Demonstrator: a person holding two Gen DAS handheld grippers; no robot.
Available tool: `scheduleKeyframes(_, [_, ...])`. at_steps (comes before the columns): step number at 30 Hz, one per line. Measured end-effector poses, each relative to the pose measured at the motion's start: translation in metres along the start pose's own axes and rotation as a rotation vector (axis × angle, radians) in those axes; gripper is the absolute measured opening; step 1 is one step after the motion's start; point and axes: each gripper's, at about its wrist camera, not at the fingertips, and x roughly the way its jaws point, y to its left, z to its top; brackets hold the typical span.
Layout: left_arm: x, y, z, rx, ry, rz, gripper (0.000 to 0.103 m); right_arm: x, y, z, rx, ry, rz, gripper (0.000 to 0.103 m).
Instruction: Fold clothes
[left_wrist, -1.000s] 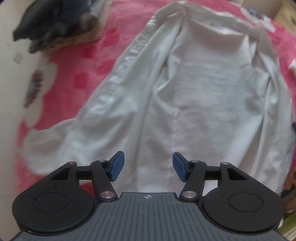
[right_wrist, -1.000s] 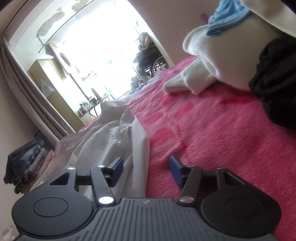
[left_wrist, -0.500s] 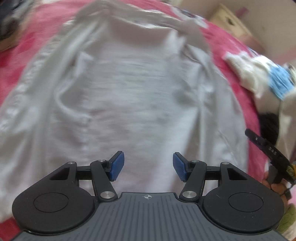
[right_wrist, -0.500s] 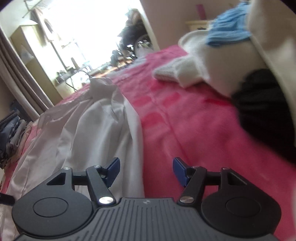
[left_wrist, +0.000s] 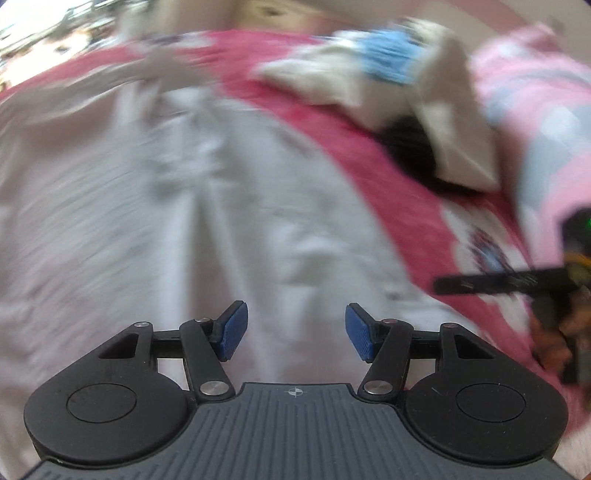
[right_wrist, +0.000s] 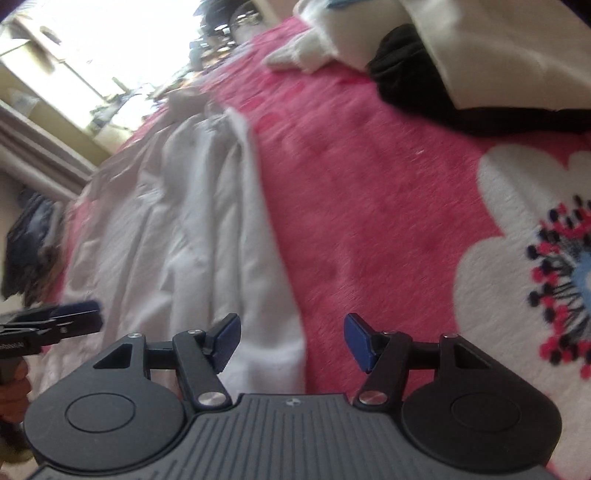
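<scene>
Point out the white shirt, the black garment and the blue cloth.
white shirt (right_wrist: 177, 236): right wrist view, on its wrinkled middle.
black garment (right_wrist: 410, 74): right wrist view, on the part below the cream fabric.
blue cloth (left_wrist: 391, 55): left wrist view, blurred, on its centre.

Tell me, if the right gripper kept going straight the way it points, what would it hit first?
Probably the edge of the white shirt where it meets the pink blanket. The right gripper angles down at that border with open, empty jaws; depth is hard to judge.

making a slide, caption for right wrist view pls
Open right claw above white shirt's edge on pink blanket.
</scene>
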Motion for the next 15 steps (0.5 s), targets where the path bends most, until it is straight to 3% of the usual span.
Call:
scheduleKeyframes(1, [0.005, -0.008, -0.001, 0.048, 0.01, -0.029, 0.067, 0.002, -0.001, -0.003, -0.009, 0.008, 0.018, 0.065])
scheduleKeyframes(3, [0.019, -0.023, -0.005, 0.137, 0.045, -0.065, 0.069, 0.007, 0.004, -0.012, -0.052, 0.012, -0.005, 0.062])
scheduleKeyframes(6, [0.048, -0.043, -0.02, 0.213, 0.116, -0.034, 0.069, 0.01, 0.013, -0.022, -0.12, 0.0, -0.067, 0.032])
scheduleKeyframes(7, [0.058, -0.049, -0.025, 0.236, 0.144, -0.016, 0.068, 0.006, 0.013, -0.019, -0.126, -0.019, -0.084, 0.015])
scheduleKeyframes(8, [0.065, -0.053, -0.03, 0.267, 0.158, 0.012, 0.068, 0.002, 0.013, -0.016, -0.132, -0.039, -0.102, 0.006])
scheduleKeyframes(11, [0.074, -0.054, -0.036, 0.308, 0.124, 0.082, 0.056, -0.01, 0.013, -0.006, -0.15, -0.097, -0.155, 0.004])
scheduleKeyframes(12, [0.075, -0.052, -0.035, 0.292, 0.113, 0.094, 0.048, -0.015, 0.014, 0.0, -0.163, -0.128, -0.172, 0.004])
scheduleKeyframes(15, [0.071, -0.037, -0.026, 0.155, 0.111, 0.087, 0.029, -0.028, 0.023, 0.036, -0.241, -0.268, -0.232, 0.004])
